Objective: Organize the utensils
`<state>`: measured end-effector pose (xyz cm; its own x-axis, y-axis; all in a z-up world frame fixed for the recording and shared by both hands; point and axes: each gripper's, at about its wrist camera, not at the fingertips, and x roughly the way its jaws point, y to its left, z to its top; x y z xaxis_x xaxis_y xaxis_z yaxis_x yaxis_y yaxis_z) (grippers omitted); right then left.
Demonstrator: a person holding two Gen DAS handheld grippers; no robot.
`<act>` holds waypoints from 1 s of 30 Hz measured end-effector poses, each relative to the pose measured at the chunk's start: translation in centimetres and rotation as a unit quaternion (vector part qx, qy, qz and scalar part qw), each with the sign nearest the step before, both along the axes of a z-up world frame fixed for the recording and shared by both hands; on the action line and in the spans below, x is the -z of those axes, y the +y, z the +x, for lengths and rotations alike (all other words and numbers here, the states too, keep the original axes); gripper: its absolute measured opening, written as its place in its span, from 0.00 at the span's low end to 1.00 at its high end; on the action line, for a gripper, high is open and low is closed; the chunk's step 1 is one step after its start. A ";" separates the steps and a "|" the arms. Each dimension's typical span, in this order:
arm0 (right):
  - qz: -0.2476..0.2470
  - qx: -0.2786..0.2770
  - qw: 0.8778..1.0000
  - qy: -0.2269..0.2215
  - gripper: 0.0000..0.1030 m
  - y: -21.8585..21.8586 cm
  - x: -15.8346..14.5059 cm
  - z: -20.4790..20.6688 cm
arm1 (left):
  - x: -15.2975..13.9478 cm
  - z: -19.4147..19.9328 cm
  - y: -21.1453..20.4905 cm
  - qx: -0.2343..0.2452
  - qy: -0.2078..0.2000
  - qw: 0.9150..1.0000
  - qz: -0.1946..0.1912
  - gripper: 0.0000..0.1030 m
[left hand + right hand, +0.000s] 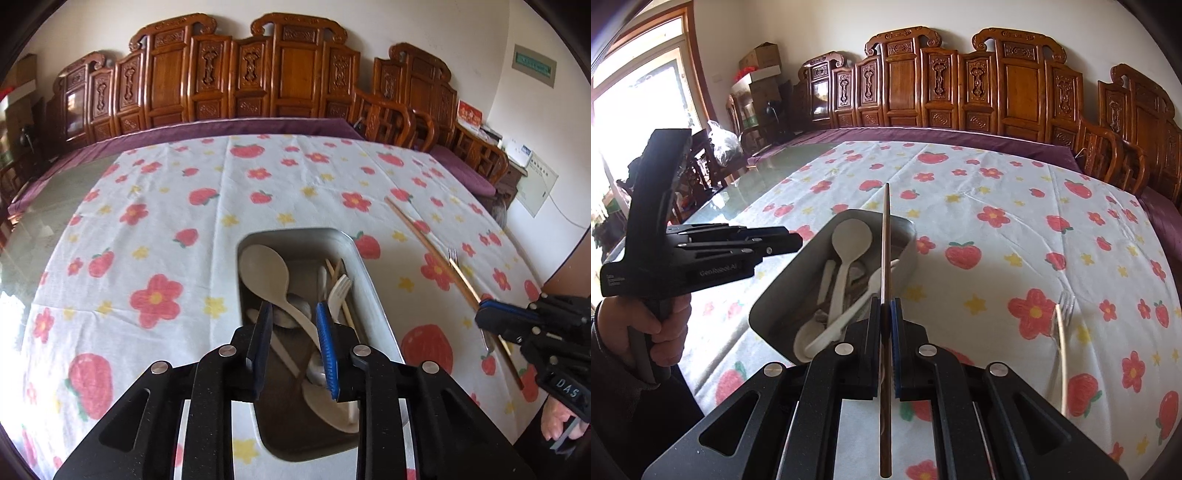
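A metal tray (373,295) (775,295) stands on the flowered cloth and holds a white ladle (264,273) (851,236), a white plastic fork (340,288), spoons and chopsticks. My left gripper (293,336) (790,240) hovers over the tray, jaws a little apart with nothing pinched between the pads. Right of the tray, my right gripper (885,314) (480,314) is shut on a long brown chopstick (885,236) (410,221). The stick points away over the tray's right rim. A metal fork (1065,306) (452,254) lies on the cloth further right.
The cloth (166,206) covers only part of a glass-topped table; bare glass (768,173) shows at the left. A carved wooden bench (236,74) with a purple cushion runs along the far side. A person's hand (661,325) holds the left gripper's handle.
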<state>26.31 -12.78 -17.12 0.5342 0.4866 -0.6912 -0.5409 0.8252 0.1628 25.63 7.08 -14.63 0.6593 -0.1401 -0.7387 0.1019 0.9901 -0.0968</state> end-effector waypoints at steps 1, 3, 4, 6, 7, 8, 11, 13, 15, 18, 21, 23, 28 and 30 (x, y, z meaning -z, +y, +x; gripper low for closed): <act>0.000 -0.001 1.000 0.001 0.06 0.4 0.0 -0.1 | -0.2 -0.1 0.3 -0.004 -0.003 1.000 0.001 0.23; 0.004 -0.002 1.000 0.007 0.06 1.4 0.0 0.0 | -0.7 -0.3 1.4 -0.013 -0.008 1.000 0.005 0.24; 0.006 -0.002 1.000 0.010 0.06 1.9 0.0 0.1 | -0.9 -0.3 1.7 -0.017 -0.009 1.000 0.007 0.24; 0.011 -0.003 1.000 0.019 0.06 2.8 0.2 0.2 | -1.3 -0.4 2.5 -0.021 -0.010 1.000 0.005 0.24; 0.015 -0.003 1.000 0.023 0.06 3.2 0.2 0.3 | -1.6 -0.6 3.0 -0.023 -0.014 1.000 0.001 0.24; 0.017 -0.003 1.000 0.024 0.06 3.7 0.2 0.3 | -1.8 -0.7 3.2 -0.024 -0.016 1.000 0.000 0.24; 0.017 -0.004 1.000 0.025 0.06 4.8 0.1 0.5 | -2.5 -1.0 4.1 -0.028 -0.023 0.999 0.004 0.24; 0.021 -0.003 0.999 0.029 0.06 5.5 0.2 0.8 | -2.6 -1.1 4.5 -0.032 -0.025 0.999 0.010 0.24; 0.028 0.000 0.999 0.037 0.06 6.1 0.4 1.3 | -2.6 -1.1 5.0 -0.035 -0.024 0.999 0.010 0.24; 0.032 0.010 0.998 0.047 0.06 6.8 1.0 2.3 | -2.6 -1.0 5.5 -0.040 -0.023 0.999 0.011 0.24; 0.036 0.022 0.997 0.058 0.06 7.3 1.8 3.2 | -2.5 -0.8 5.8 -0.041 -0.021 0.999 0.011 0.24; 0.044 0.030 0.996 0.069 0.06 7.7 2.5 4.0 | -2.4 -0.8 5.8 -0.041 -0.020 0.999 0.012 0.24; 0.047 0.039 0.995 0.079 0.06 8.6 3.9 4.8 | -2.0 -0.7 5.4 -0.036 -0.015 0.999 0.018 0.24; 0.042 0.043 0.995 0.080 0.06 8.8 4.3 4.9 | -1.9 -0.7 5.3 -0.035 -0.014 0.999 0.020 0.24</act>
